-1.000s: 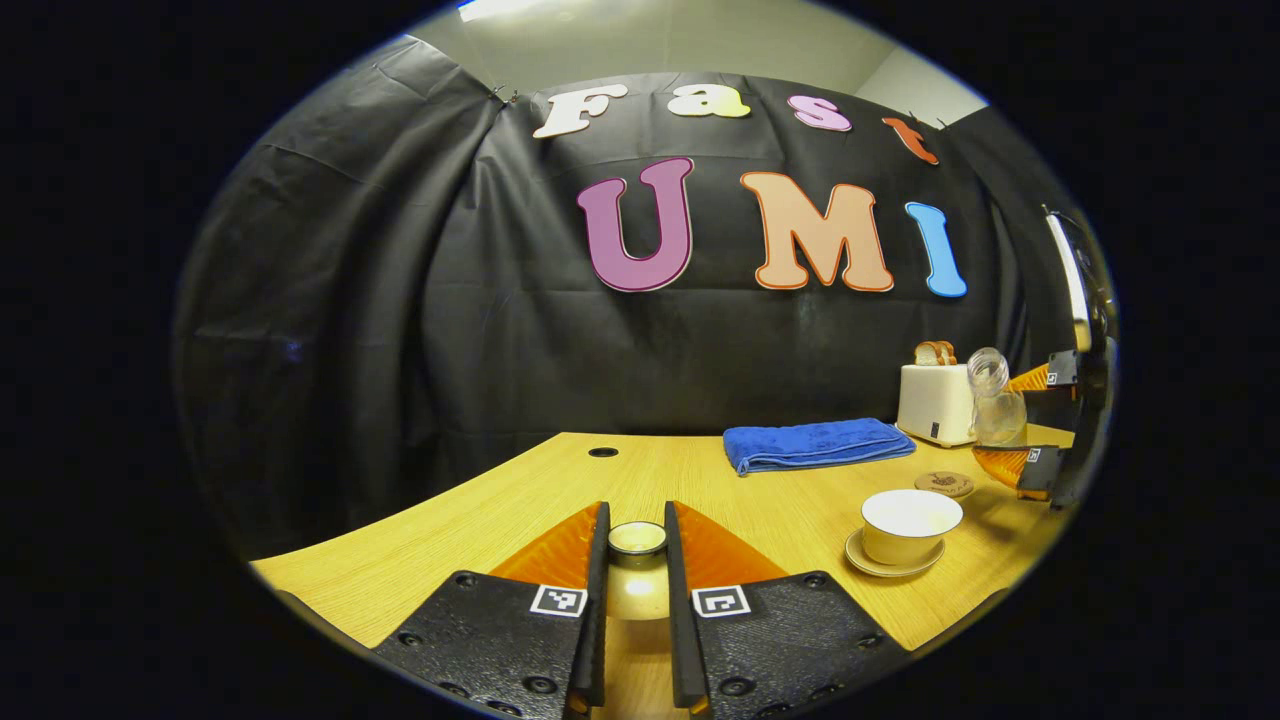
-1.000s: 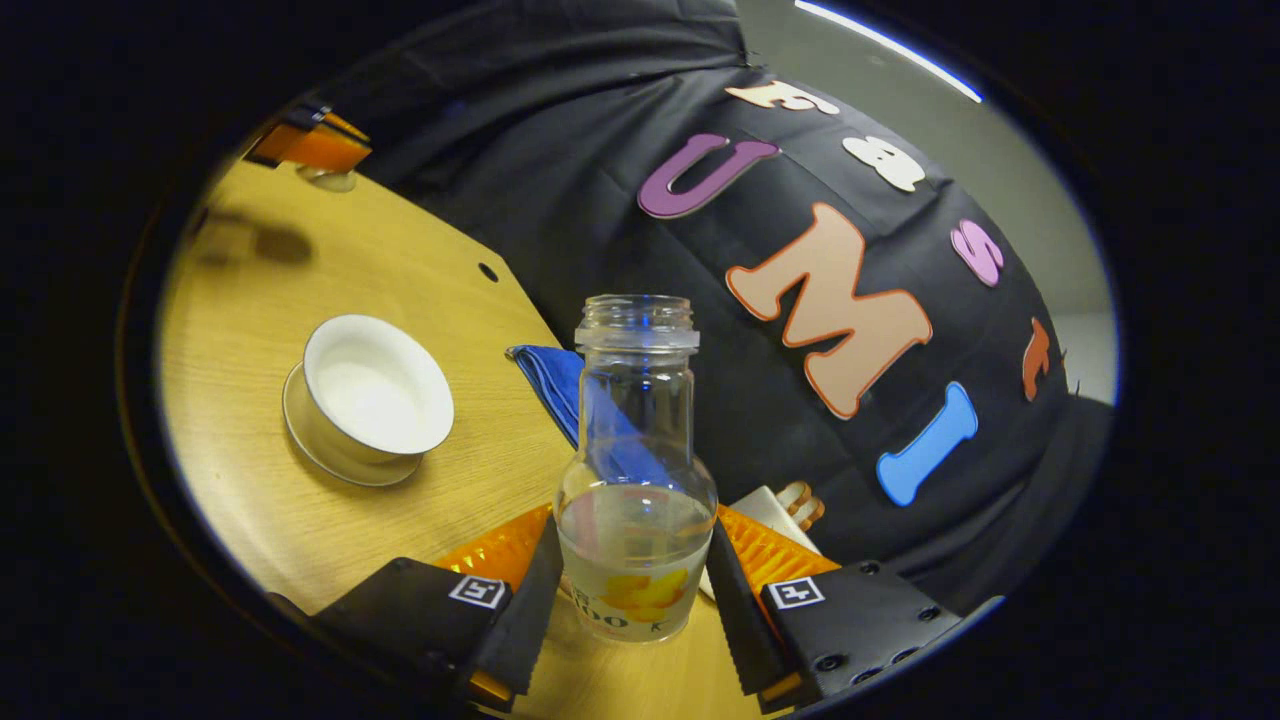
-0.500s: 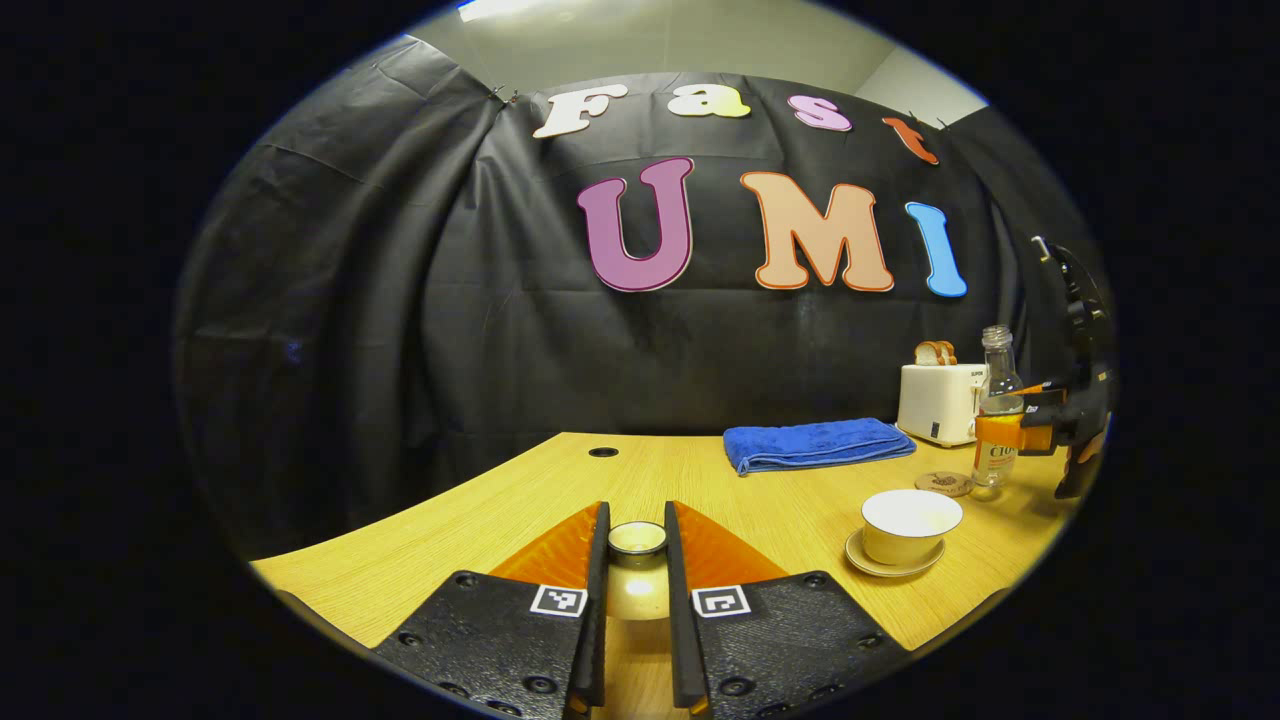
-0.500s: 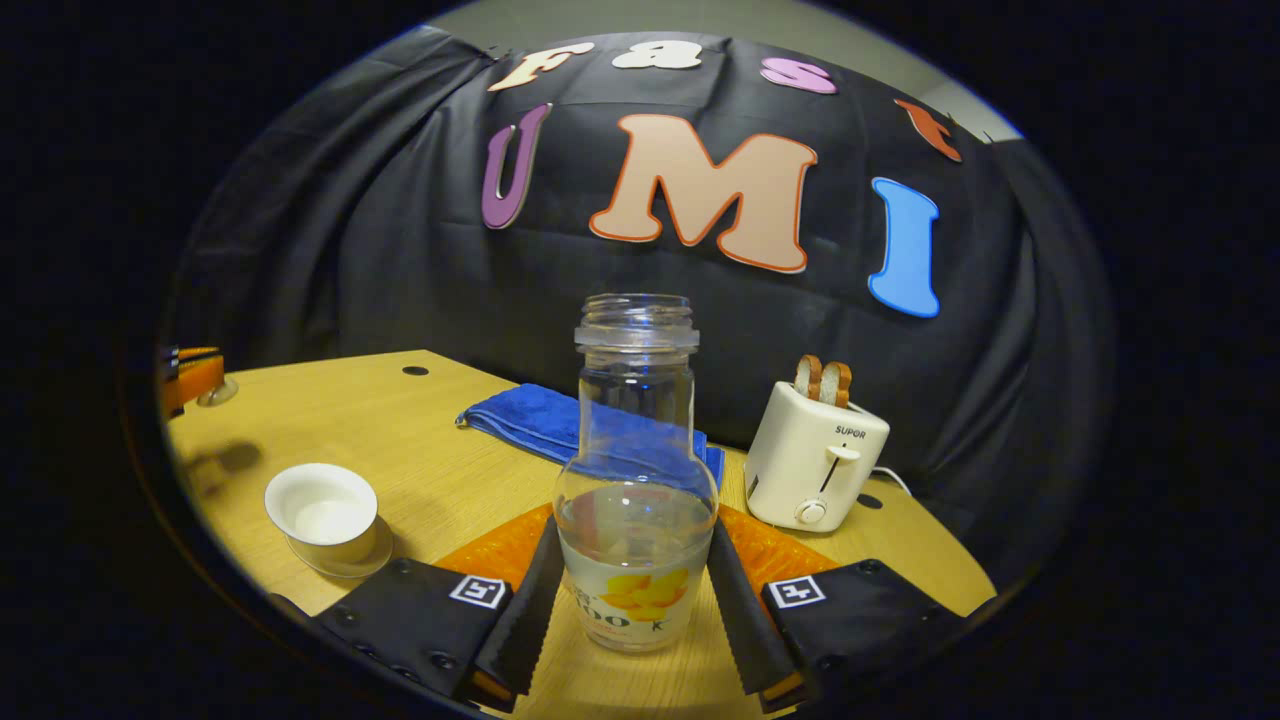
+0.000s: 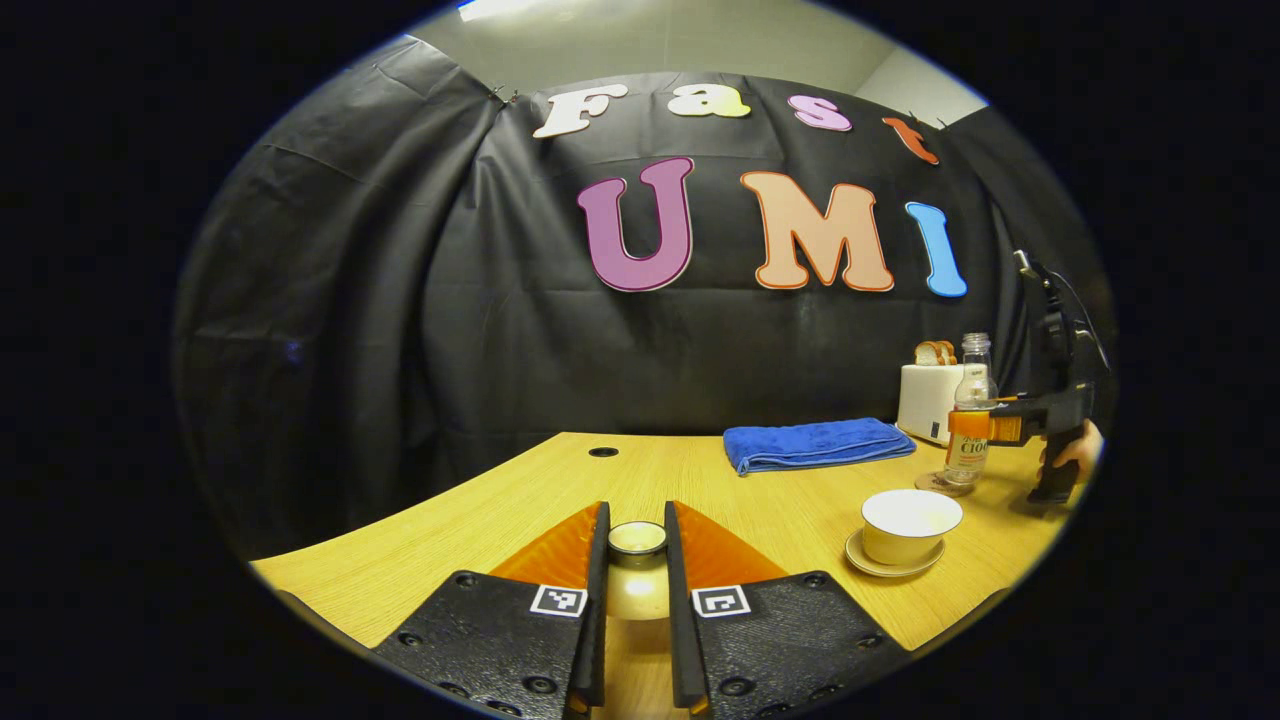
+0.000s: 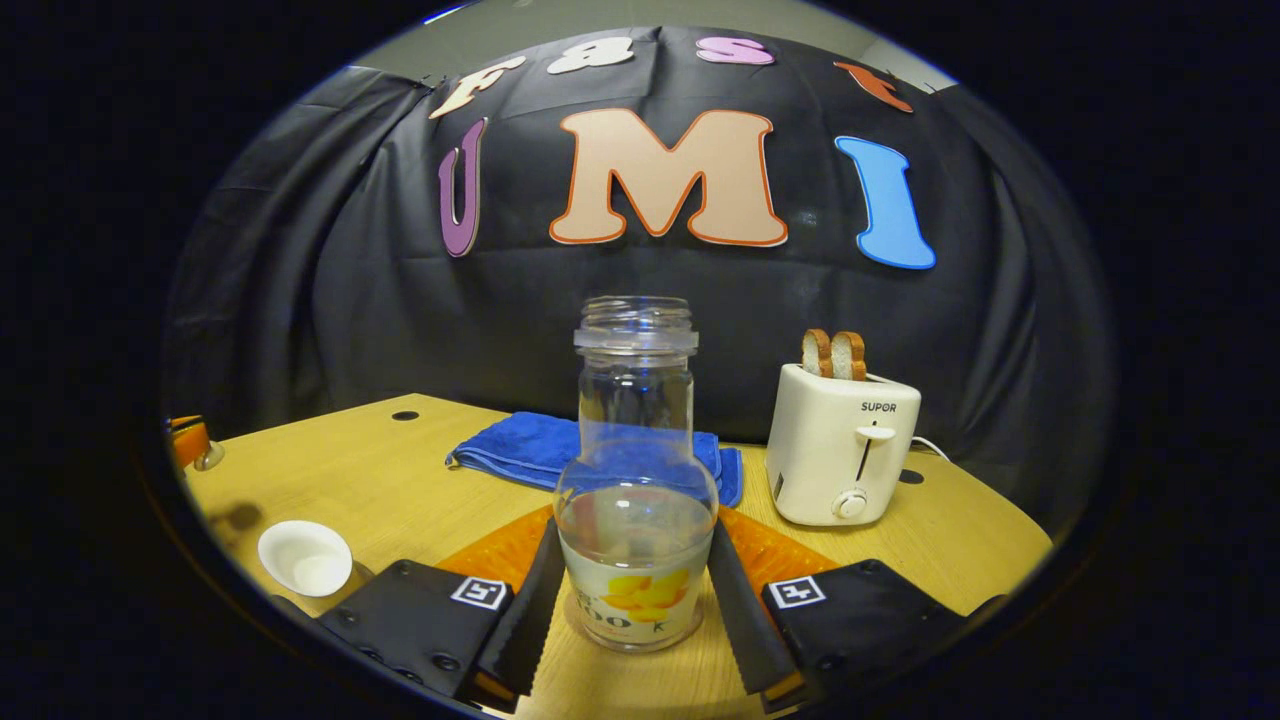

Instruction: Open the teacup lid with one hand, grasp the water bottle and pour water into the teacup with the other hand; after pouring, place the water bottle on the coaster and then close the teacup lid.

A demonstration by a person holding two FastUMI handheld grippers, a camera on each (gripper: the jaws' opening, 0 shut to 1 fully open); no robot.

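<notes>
Clear glass water bottle (image 6: 636, 480), cap off, roughly a third full, orange fruit label low on its body. Stands upright on the wooden surface (image 6: 400, 480), pinched at the wide lower body between the jaws of the right gripper (image 6: 630, 600), one finger pressing each side. Seen from the left gripper view, bottle (image 5: 968, 420) upright on the round coaster (image 5: 935, 483), just beyond the teacup (image 5: 910, 523); right gripper (image 5: 985, 428) held level at its side, a hand (image 5: 1075, 450) around the handle below.

Teacup white, uncovered, on its saucer (image 5: 880, 565), well apart from the lid. Lid (image 5: 637, 545) small and round with a pale rim, pinched between the nearly closed jaws of the left gripper (image 5: 636, 560), held low above the surface and level.

Behind: folded blue towel (image 6: 540, 450); white toaster (image 6: 840, 450) with two slices of bread.
</notes>
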